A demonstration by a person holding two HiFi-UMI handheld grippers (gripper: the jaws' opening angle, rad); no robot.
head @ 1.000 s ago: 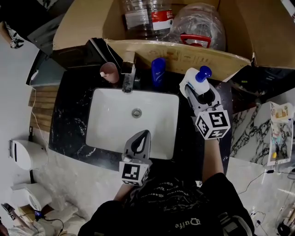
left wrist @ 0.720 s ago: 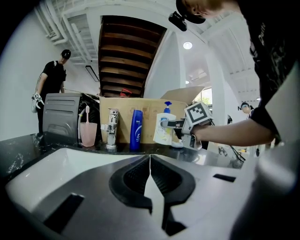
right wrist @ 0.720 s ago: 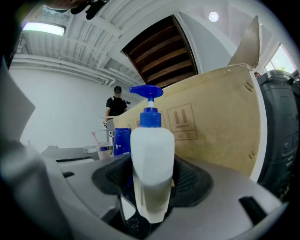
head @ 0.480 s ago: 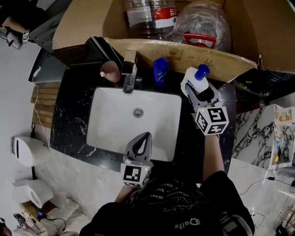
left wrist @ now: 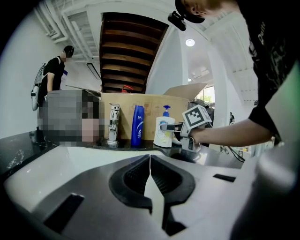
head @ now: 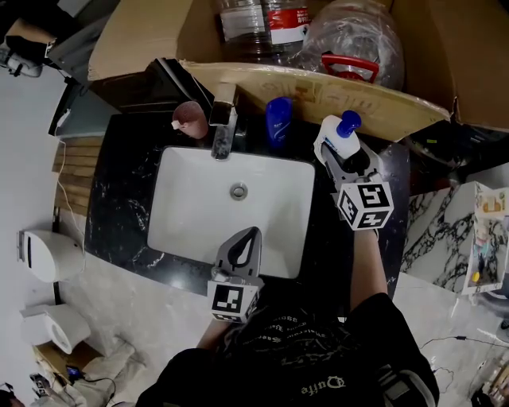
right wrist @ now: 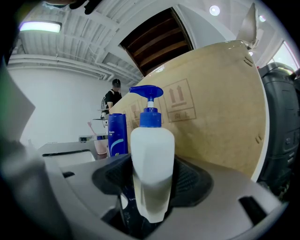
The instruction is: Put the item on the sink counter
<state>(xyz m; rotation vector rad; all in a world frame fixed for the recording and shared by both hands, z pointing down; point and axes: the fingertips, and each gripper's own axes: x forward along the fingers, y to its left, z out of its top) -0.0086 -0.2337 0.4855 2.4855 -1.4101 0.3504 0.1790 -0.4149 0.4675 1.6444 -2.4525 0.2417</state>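
The right claw (head: 347, 159) is grasping a white pump bottle (head: 337, 141) with a blue pump head, its pads pressing on the two sides of the bottle's body. The bottle is standing upright over the back right part of the black marble desk (head: 119, 199), just in front of a cardboard box (head: 318, 91) and to the right of the white sink basin (head: 199, 207). In the left claw's view its base is sitting down at desk level, though whether it is actually touching the surface I cannot tell.

The left claw (head: 242, 248) is hanging over the near rim of the basin, clenched, with its jaws meeting along one line and nothing lying between them.

A blue bottle (head: 277, 121) is standing at the back of the desk, near the pump bottle but apart from it. A chrome faucet (head: 222, 131) is rising behind the basin to the left of the blue bottle, and a pink cup (head: 189, 119) is sitting just beside the faucet on its far side. Clear plastic bottles (head: 262, 24) are lying inside the box.
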